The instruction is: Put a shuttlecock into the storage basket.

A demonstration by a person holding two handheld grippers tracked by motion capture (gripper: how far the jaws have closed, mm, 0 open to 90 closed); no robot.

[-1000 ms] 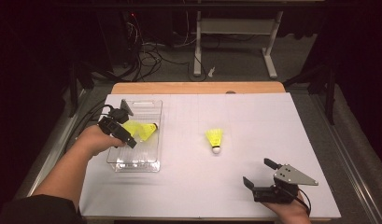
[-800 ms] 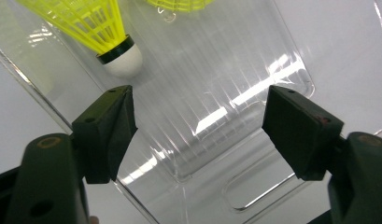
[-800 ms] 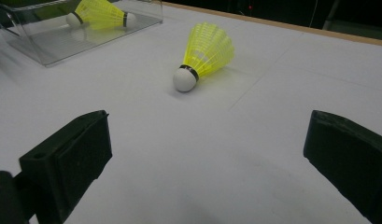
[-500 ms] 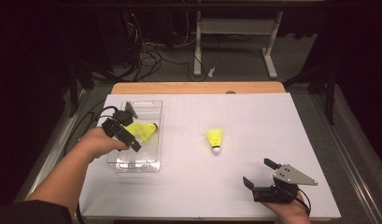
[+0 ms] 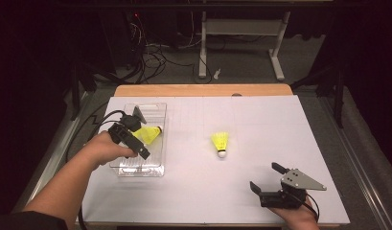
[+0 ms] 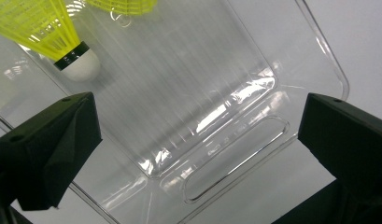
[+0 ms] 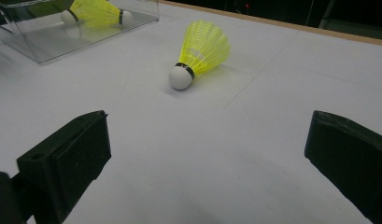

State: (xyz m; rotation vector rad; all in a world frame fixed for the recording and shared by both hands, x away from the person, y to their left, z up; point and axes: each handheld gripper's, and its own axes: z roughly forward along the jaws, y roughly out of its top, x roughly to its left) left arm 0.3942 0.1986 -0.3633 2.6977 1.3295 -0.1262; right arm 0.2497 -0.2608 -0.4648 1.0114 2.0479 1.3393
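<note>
High view: left gripper (image 5: 144,143) over the clear tray (image 5: 155,168), jaws just opened wide, empty; a shuttlecock (image 5: 148,134) lies inside. Right gripper (image 5: 265,178) wide open, empty.

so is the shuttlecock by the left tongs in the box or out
In: the shuttlecock lies on the clear box floor, free of the left tongs, whose jaws have just been opening.

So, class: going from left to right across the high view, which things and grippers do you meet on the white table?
Left gripper over the clear plastic tray, with a yellow shuttlecock inside → second yellow plastic shuttlecock with a white cork tip lying on the white sheet → right gripper, jaws open.
</note>
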